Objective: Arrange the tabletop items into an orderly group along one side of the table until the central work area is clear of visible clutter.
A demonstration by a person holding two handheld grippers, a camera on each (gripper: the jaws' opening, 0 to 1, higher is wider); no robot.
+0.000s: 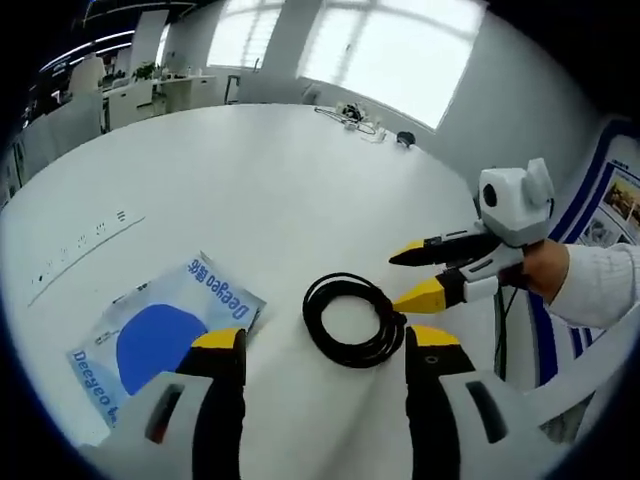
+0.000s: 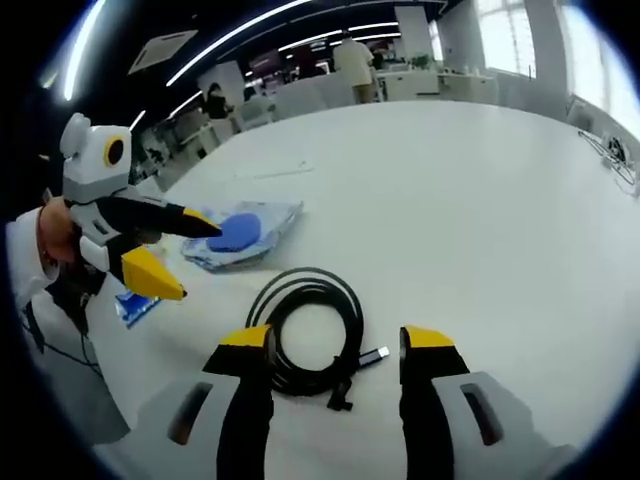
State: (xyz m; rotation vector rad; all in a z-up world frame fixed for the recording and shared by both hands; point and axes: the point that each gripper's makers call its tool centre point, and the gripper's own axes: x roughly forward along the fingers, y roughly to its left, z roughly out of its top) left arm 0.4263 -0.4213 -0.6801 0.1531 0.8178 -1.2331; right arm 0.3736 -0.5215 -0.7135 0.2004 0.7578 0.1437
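Bright window (image 1: 400, 50) glare, ceiling strip lights (image 2: 250, 25), heavy fisheye bending at edges.

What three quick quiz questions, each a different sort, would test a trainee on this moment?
1. True or false: the left gripper is shut on the coiled black cable.
2. Which lies nearest the cable? A) blue and white packet B) distant tangle of wires C) table's far edge
3. Fill in: the right gripper's jaws stand ____.

Key: 1 false; 2 A; 3 open, either side of the cable on the white table.
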